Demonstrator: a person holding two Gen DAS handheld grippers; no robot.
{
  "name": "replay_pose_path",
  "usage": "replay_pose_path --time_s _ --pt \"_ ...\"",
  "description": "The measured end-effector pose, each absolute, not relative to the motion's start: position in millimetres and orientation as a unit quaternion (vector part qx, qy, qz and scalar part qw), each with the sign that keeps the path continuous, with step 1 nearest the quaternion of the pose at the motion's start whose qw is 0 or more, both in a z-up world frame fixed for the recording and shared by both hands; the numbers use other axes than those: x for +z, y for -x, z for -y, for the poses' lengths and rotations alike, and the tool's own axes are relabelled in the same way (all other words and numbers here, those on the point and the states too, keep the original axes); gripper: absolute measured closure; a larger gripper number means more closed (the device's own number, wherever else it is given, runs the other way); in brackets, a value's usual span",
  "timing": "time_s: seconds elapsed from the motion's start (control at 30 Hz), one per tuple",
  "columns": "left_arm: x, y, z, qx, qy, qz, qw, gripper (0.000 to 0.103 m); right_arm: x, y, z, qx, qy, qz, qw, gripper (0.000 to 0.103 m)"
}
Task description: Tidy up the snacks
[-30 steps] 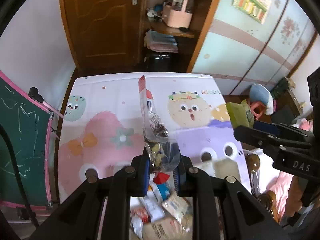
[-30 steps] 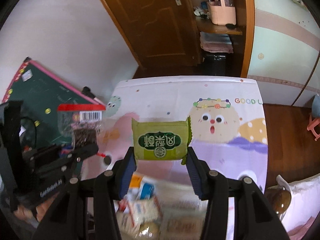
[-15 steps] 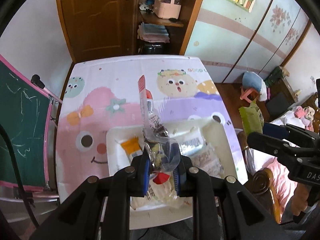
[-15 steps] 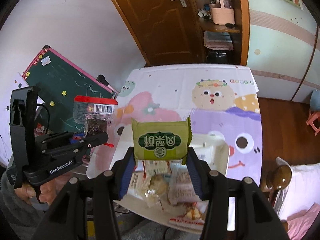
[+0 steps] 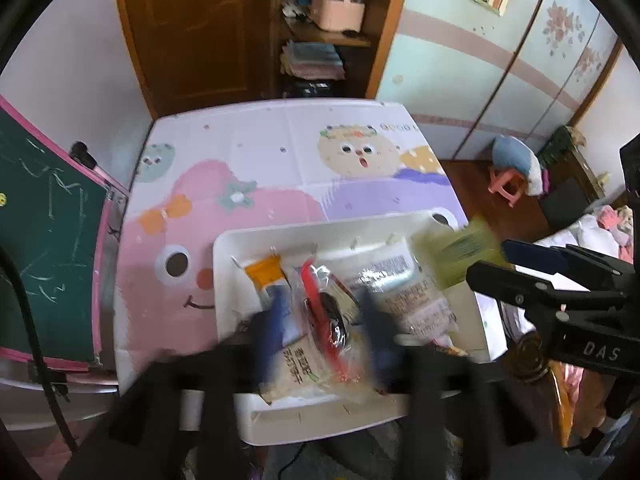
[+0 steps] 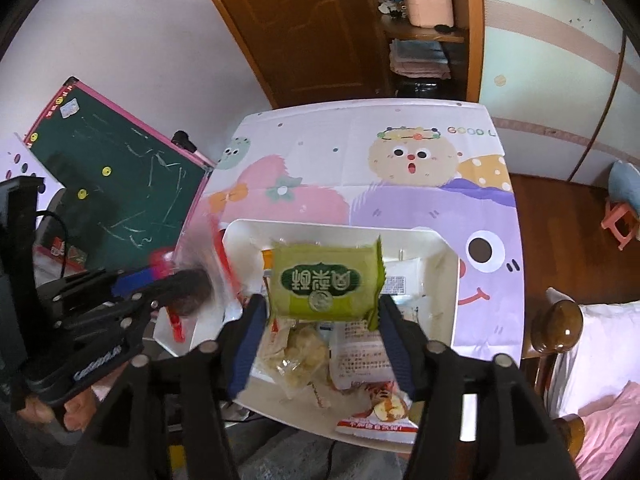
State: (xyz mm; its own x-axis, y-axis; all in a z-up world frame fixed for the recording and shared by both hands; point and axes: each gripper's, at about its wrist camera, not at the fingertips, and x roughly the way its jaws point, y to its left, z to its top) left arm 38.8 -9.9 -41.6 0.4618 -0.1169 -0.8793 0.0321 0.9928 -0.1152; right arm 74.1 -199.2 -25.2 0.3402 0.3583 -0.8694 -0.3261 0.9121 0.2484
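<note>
A white tray [image 5: 224,264] of snack packets sits at the near edge of the table. Over it, my left gripper [image 5: 326,328] is blurred and its jaws are opening. A clear bag with a red top strip [image 5: 316,292] lies tilted between its fingers, and the pads no longer press it. In the right wrist view my right gripper [image 6: 322,308] is also opening, and the green packet [image 6: 322,276] sits loose between its blue pads above the tray [image 6: 452,280]. The left gripper [image 6: 152,284] shows at the left there, with the bag a blur beside it.
A cartoon-print cloth [image 5: 260,160] covers the table. A green chalkboard [image 5: 40,240] leans at the left, and a wooden bedpost [image 6: 560,328] stands at the right. Several packets fill the tray, among them an orange-topped one [image 5: 266,272] and a red-printed one [image 6: 380,412].
Both grippers drew back toward the near table edge until the tray lay under them. The left jaws spread and the upright clear bag tipped down. The right jaws widened around the green packet.
</note>
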Motion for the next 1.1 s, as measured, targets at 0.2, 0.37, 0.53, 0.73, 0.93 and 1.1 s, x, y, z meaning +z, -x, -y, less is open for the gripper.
replay_pose_path --time_s 0.2,0.37,0.53,0.73,0.93,1.1 --pt "-23.3 -34.5 3.2 -0.021 0.027 -0.480 0.877 0.008 -14.9 -73.6 204.5 0.195 -0.029 -0.507 0.839 0.023" --pt "-15.1 -32.1 0.9 -0.016 0.024 -0.476 0.879 0.008 -7.6 -69.7 212.7 0.179 -0.043 -0.496 0.848 0.023" --pt "-4.3 -26.1 6.9 -0.013 0.014 -0.465 0.885 0.008 2.5 -59.5 216.6 0.165 -0.043 -0.488 0.856 0.023" --pt "4.0 -19.5 10.5 -0.013 0.011 -0.460 0.888 0.008 10.8 -45.7 225.2 0.144 -0.061 -0.485 0.860 0.023" --pt "3.6 -5.6 13.7 0.000 0.017 -0.468 0.884 0.007 13.4 -31.5 229.5 0.123 -0.064 -0.481 0.866 0.023" --pt "-0.9 9.0 16.2 0.005 0.026 -0.473 0.881 0.004 10.2 -25.9 229.4 0.119 -0.063 -0.488 0.862 0.023"
